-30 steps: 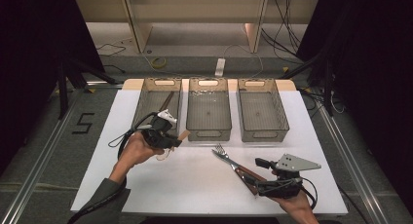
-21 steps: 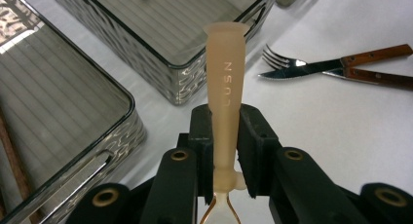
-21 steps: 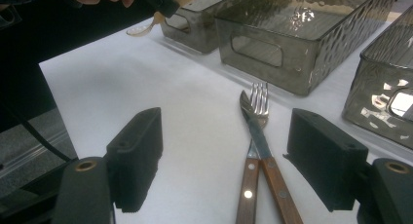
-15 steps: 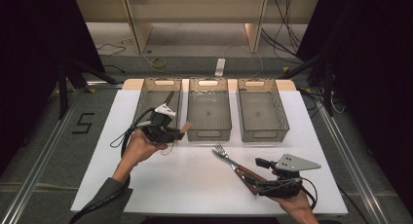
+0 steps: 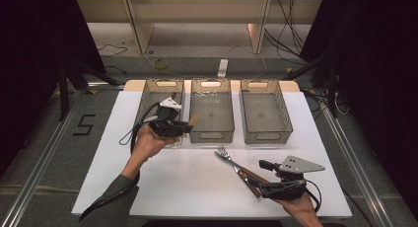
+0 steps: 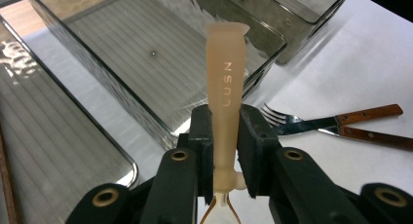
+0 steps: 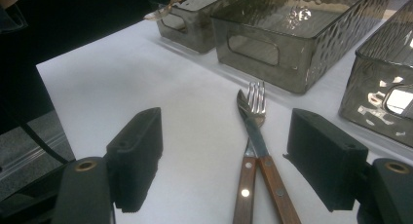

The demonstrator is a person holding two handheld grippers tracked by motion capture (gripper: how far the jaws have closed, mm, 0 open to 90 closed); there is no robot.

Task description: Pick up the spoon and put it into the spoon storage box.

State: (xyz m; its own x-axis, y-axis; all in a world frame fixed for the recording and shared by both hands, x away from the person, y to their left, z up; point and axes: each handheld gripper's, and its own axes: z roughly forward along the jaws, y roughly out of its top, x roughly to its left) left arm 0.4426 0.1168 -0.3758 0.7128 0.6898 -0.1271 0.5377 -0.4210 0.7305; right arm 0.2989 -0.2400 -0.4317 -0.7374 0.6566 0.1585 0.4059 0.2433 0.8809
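Clamped on the pale plastic handle (image 6: 225, 97) of a small utensil, the left gripper (image 5: 173, 127) holds it with the handle end pointing forward out of the jaws; the working end sits below them, out of sight in the left gripper view, so whether it is a spoon is hard to say. From the high view, the gripper hangs over the near end of the left bin (image 5: 158, 104), with the handle tip reaching toward the middle bin (image 5: 212, 111). The work looks like sorting cutlery into the three grey bins, and this step seems to be the carry to a bin, with the drop not yet made. Next the hand would need to settle over the chosen bin and let the jaws part so the utensil falls inside rather than onto a rim. Farther out, the right gripper (image 7: 224, 160) rests low on the white table (image 5: 148, 187) with its jaws standing wide and nothing pressed, the wooden-handled fork (image 7: 253, 104) and knife (image 7: 258, 141) lying together between them. The right bin (image 5: 263, 111) stands beyond.
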